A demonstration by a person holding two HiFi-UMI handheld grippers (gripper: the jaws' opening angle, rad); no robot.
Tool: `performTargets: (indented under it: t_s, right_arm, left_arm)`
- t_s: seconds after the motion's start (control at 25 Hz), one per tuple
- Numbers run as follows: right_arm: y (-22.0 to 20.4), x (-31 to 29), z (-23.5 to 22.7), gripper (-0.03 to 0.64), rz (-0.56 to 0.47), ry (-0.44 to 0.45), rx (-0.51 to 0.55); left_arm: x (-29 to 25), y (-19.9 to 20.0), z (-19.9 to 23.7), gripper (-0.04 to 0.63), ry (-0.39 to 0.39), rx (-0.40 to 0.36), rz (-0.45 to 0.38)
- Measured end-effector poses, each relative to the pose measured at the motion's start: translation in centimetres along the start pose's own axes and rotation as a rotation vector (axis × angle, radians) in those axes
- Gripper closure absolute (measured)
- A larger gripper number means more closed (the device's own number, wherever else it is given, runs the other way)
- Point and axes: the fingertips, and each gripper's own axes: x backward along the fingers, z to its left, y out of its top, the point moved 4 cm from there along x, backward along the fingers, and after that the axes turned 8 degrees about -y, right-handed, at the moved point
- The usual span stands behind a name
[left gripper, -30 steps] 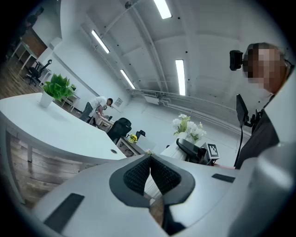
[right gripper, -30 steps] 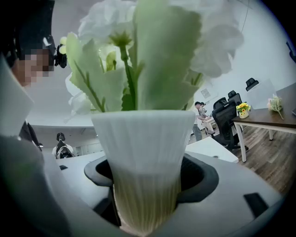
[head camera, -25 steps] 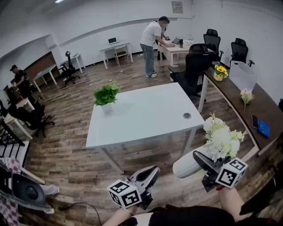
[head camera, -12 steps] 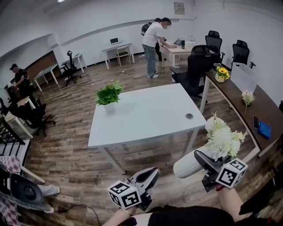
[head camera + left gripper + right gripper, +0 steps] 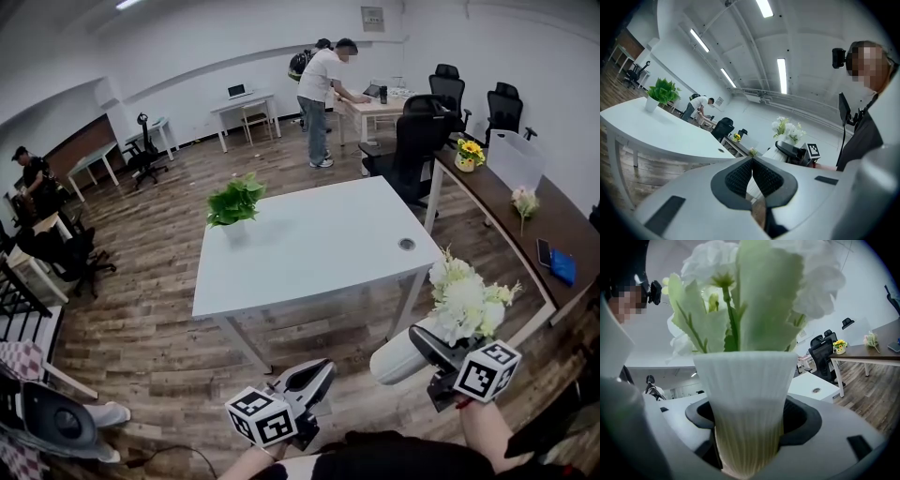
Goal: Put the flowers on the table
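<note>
The right gripper (image 5: 424, 345) jaws stand wide, clamped on the ribbed vase (image 5: 394, 358) of flowers (image 5: 464, 300), near the tabletop (image 5: 309, 244). The left gripper (image 5: 314, 373) jaws are closed and empty.

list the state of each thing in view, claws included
right claw, shut on the white ribbed vase
left claw, shut, empty
white ribbed vase, held in the air, not on the white table
white flowers, standing in the vase
green potted plant, upright on the white table
yellow flower pot, upright on the brown desk
</note>
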Motion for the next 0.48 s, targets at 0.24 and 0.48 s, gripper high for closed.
performTargets:
  t_s: [0.24,0.48]
  right_arm:
    - [-0.7,0.3,-0.5,0.245,0.016,-0.049,0.008]
    - [0.1,-1.1,-1.4,0.245,-0.008,-0.065,0.002]
  left_arm:
    - [0.3,-0.7,0.7,0.581,-0.018,0.023,0.013]
    - [-0.5,-0.2,1.9,0.581,-0.044,0.019,0.033]
